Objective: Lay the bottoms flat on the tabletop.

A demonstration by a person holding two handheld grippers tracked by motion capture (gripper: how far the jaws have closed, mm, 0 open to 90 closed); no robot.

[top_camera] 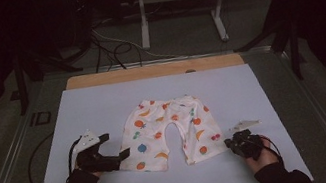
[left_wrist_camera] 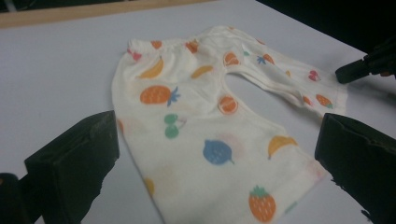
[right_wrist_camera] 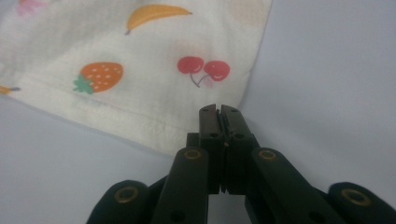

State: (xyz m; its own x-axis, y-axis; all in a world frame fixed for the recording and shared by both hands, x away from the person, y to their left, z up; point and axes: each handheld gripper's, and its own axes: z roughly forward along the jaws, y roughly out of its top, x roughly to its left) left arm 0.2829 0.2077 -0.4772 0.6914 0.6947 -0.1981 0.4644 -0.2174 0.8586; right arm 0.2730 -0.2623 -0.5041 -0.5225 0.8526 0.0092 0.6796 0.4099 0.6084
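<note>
On the tabletop's white sheet [top_camera: 103, 107], the shorts [top_camera: 168, 131] lie flat between the spread left gripper [top_camera: 121, 154] and the right gripper [right_wrist_camera: 218, 112], pressed together at the hem corner.

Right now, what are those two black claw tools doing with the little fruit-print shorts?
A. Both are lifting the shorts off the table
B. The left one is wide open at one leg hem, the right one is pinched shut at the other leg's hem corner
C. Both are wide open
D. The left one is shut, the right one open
B: the left gripper has its jaws spread wide at one leg of the shorts, which lie flat, while the right gripper is pinched shut at the other leg's hem corner.
</note>
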